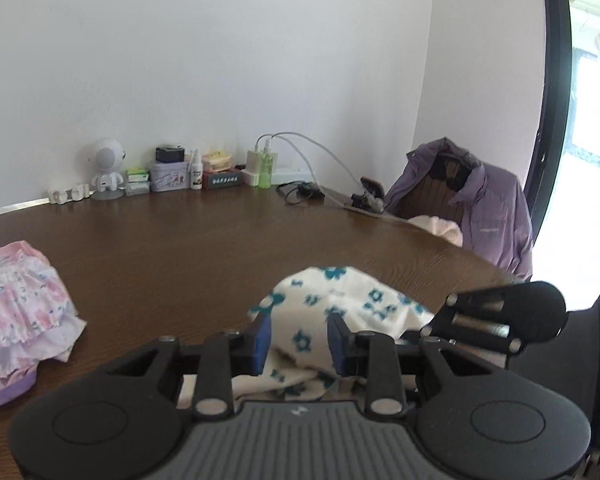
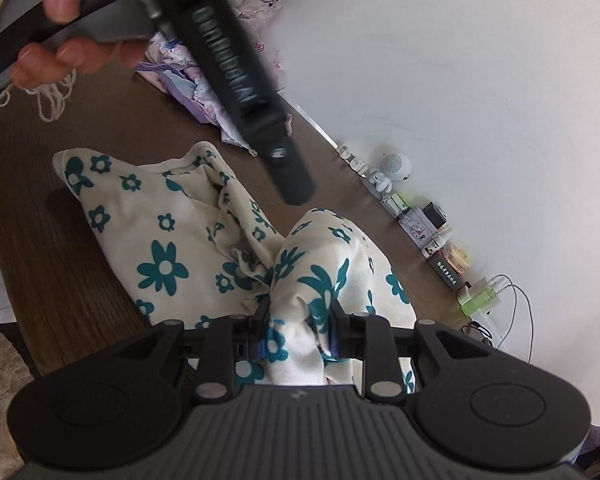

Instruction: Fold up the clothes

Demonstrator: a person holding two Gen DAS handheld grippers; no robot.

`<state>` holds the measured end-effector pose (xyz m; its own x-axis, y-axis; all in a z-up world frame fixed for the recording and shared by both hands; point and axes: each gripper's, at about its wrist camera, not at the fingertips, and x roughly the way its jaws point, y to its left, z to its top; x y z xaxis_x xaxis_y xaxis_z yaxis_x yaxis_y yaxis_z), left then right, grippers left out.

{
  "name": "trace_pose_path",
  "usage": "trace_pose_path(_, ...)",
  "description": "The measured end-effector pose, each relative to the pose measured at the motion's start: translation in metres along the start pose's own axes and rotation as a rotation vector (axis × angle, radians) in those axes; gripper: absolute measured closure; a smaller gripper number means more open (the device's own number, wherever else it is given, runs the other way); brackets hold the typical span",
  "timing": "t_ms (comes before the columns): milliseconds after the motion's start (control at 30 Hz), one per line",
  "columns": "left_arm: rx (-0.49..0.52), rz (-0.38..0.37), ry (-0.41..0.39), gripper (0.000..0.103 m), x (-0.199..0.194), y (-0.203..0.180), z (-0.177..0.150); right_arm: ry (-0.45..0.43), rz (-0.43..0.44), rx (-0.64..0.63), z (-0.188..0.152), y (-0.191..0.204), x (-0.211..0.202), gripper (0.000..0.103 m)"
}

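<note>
A cream garment with teal flowers [image 2: 172,240] lies bunched on the brown wooden table [image 2: 60,256]. My right gripper [image 2: 300,336] is shut on a fold of it and holds that fold lifted. In the left wrist view the same garment [image 1: 340,300] sits just ahead of my left gripper [image 1: 299,340], whose jaws stand apart with cloth lying between them, not pinched. The left gripper's body [image 2: 236,80], held by a hand, hangs above the garment in the right wrist view.
A pink and lilac pile of clothes [image 1: 16,312] lies at the table's left. Small boxes, bottles, a white robot figure [image 1: 106,168] and cables line the wall. A purple jacket [image 1: 488,208] hangs on a chair at the right. A vase of flowers [image 2: 260,0] stands by the wall.
</note>
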<state>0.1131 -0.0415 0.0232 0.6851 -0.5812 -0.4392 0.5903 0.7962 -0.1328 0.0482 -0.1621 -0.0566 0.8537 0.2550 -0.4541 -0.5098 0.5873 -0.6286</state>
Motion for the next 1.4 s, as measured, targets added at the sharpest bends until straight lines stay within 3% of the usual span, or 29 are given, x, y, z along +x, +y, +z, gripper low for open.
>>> trace_pose_path(100,0.024,-0.032,0.031,0.076,0.021,-0.013,0.009,-0.001,-0.003,-0.006,0.0,0.008,0.001,0.074)
trace_pose_path(267,-0.025,0.015,0.129,0.076,0.054,-0.008,0.001,-0.032,0.044,0.067,-0.003,-0.001,-0.009,0.064)
trace_pose_path(400,-0.057,-0.01,0.123,0.076,0.051,0.002,-0.006,-0.06,0.178,0.231,-0.011,-0.034,-0.029,0.057)
trace_pose_path(567,-0.026,-0.014,0.124,0.074,0.044,0.004,-0.011,-0.076,0.341,0.573,-0.037,-0.096,-0.047,0.055)
trace_pose_path(667,-0.005,-0.009,0.102,0.073,0.034,-0.001,-0.009,-0.062,0.328,0.709,-0.058,-0.122,-0.041,0.058)
trace_pose_path(767,0.042,-0.026,0.083,0.068,0.025,-0.013,-0.007,-0.035,0.359,0.765,-0.071,-0.127,-0.02,0.074)
trace_pose_path(867,0.106,-0.049,0.095,0.062,0.021,-0.027,-0.012,-0.001,0.357,0.73,-0.07,-0.11,-0.005,0.074)
trace_pose_path(1067,0.21,0.003,0.166,0.061,0.036,-0.031,-0.029,-0.007,0.342,0.678,-0.062,-0.095,-0.004,0.074)
trace_pose_path(1133,0.21,0.001,0.155,0.061,0.033,-0.032,-0.028,-0.027,0.349,0.722,-0.066,-0.102,-0.01,0.071)
trace_pose_path(1233,0.227,0.002,0.118,0.062,0.027,-0.035,-0.024,-0.073,0.332,0.859,-0.083,-0.122,-0.021,0.058)
trace_pose_path(1400,0.29,0.007,0.151,0.062,0.034,-0.039,-0.03,0.001,0.335,1.079,-0.124,-0.146,-0.008,0.053)
